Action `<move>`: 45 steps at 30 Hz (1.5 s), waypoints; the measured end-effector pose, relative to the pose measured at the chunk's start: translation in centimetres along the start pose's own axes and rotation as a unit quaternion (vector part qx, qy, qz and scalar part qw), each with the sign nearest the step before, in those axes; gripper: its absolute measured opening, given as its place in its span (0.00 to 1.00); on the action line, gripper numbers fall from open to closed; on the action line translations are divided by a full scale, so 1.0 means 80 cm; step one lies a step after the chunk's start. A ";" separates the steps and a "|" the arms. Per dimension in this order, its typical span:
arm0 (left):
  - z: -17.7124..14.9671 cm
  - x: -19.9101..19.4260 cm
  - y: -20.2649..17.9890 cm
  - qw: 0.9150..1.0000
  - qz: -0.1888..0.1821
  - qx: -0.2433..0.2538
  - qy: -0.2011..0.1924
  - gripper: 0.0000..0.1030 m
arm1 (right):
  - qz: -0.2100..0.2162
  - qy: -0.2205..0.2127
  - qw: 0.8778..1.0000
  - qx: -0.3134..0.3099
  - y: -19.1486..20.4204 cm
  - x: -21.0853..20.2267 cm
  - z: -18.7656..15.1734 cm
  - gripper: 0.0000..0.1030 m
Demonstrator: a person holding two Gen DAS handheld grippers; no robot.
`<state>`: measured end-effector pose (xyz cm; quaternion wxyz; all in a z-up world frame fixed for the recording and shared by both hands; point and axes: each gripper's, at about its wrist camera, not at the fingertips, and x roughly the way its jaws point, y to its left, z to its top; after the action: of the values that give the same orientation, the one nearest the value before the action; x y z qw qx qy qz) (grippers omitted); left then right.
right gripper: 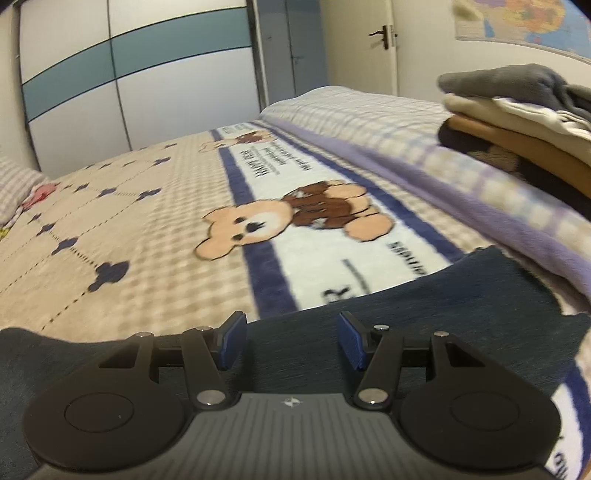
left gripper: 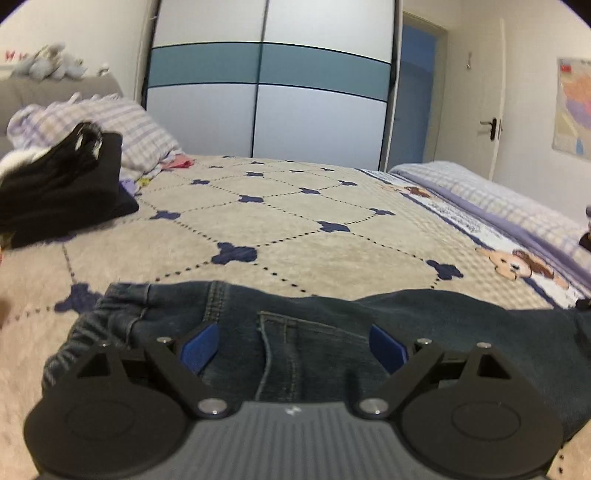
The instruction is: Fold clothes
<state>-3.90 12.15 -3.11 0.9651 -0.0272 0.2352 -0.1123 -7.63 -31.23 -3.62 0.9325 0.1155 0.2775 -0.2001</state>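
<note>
Jeans lie flat on bed blanket; left gripper & right gripper both released, hovering above denim.

Left gripper spread wide — right gripper half-spread.

Beige quilted blanket with navy clovers across the bed, bear border along its right edge. Checked pillow at the far left corner. Grey-and-teal wardrobe behind the far edge, white door and wall map to the right.
</note>
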 end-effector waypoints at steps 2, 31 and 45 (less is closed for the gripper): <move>-0.004 0.000 0.000 1.000 -0.001 0.011 0.000 0.88 | -0.002 0.004 1.000 -0.002 0.005 0.005 -0.001 0.56; 0.000 0.026 0.022 0.994 0.085 0.061 0.028 0.88 | 0.016 0.002 1.000 0.019 0.026 -0.007 0.008 0.62; -0.005 -0.014 0.016 0.995 0.061 0.075 -0.012 0.91 | 0.106 -0.003 0.992 -0.064 0.137 -0.019 -0.013 0.62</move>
<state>-4.77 13.61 -3.12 0.9723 0.0580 0.2155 -0.0701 -4.52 -20.64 -2.43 0.9549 0.0837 0.2729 -0.0824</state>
